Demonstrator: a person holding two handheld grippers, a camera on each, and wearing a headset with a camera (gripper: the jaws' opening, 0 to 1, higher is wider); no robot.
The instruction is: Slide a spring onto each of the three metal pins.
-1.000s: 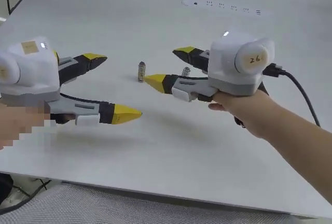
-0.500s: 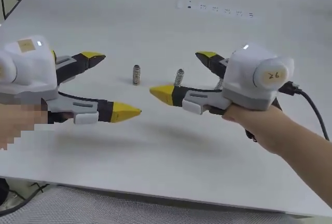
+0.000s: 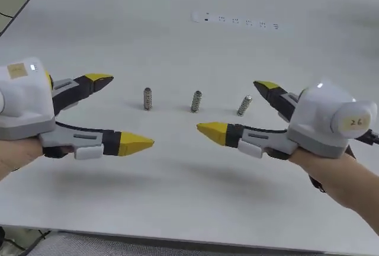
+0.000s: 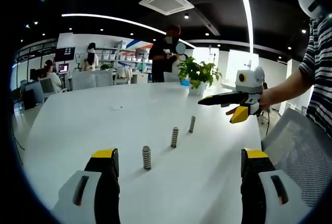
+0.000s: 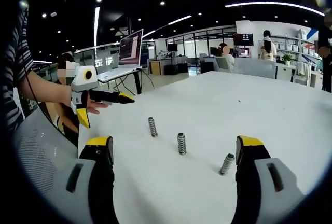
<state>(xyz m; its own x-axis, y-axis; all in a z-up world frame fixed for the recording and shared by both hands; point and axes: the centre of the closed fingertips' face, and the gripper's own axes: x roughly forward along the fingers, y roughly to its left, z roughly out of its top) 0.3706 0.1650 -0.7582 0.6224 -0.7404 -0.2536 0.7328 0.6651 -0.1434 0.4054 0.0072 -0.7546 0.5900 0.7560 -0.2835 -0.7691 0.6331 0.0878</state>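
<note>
Head view: left gripper and right gripper hover over the desk. Both sets of jaws are spread wide and pinch nothing. Three springs stand in a row just beyond the tips: first spring, middle spring, and leaning spring, which is tilted and nearest the right gripper. The pins can't be seen, presumably inside the coils. Power strip sits far back, well apart.

Left gripper view: own jaws apart and empty. The first spring is closest, and the row runs away toward the right gripper.

Right gripper view: own jaws apart and empty. The leaning spring is just beside one tip, not touching.

My read: threading looks done, so this is the check stage. Next move, if any: pinch the leaning spring lightly and seat it straight, without clipping the middle spring.
</note>
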